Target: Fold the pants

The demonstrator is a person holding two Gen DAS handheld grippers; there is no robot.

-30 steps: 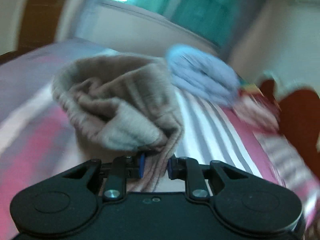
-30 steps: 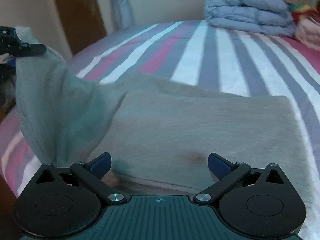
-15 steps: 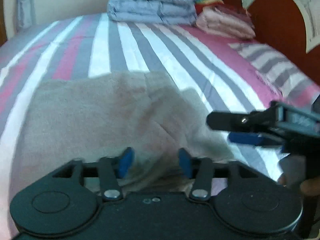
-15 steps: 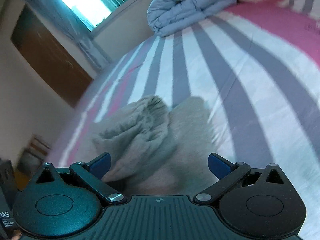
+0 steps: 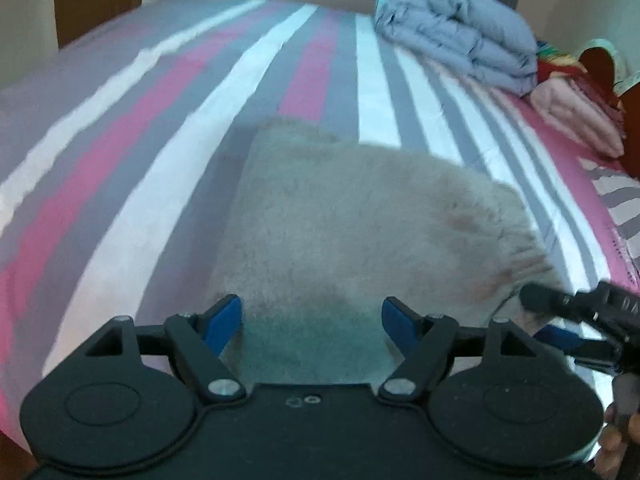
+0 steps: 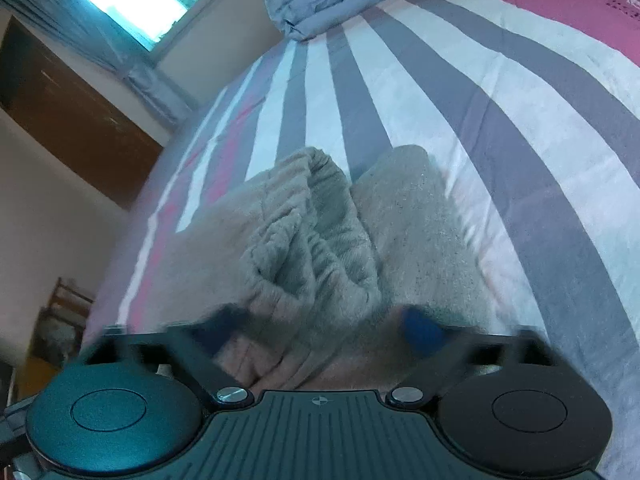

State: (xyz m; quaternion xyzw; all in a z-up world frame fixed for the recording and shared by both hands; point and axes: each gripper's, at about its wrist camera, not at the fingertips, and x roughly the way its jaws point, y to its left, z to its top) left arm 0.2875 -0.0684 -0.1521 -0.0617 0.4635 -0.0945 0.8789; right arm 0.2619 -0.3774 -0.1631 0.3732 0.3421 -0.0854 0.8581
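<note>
The grey-beige fleece pants (image 5: pixel 360 216) lie folded on the striped bed sheet (image 5: pixel 160 128). My left gripper (image 5: pixel 314 320) hovers over their near edge. Its jaws are opening, and the blue pads (image 5: pixel 224 320) stand apart above the cloth without pinching it. My right gripper (image 5: pixel 580 320) comes in at the pants' right end. In the right wrist view the bunched elastic waistband (image 6: pixel 312 232) of the pants (image 6: pixel 416 224) lies straight ahead. The right gripper (image 6: pixel 320 330) is blurred and its jaws are closing, with cloth between them that I do not see pinched.
A folded blue-grey quilt (image 5: pixel 460 36) and a stack of pink cloth (image 5: pixel 576 116) sit at the far end of the bed by the red-brown headboard (image 5: pixel 596 64). A brown door (image 6: pixel 72 120) and a bright window (image 6: pixel 128 0) are beyond. A person's hand (image 5: pixel 616 440) shows at the lower right.
My left gripper let go of the lifted pants fold and opened; the pants now lie flat. My right gripper rolled, swung to the waistband end, and its jaws narrowed.
</note>
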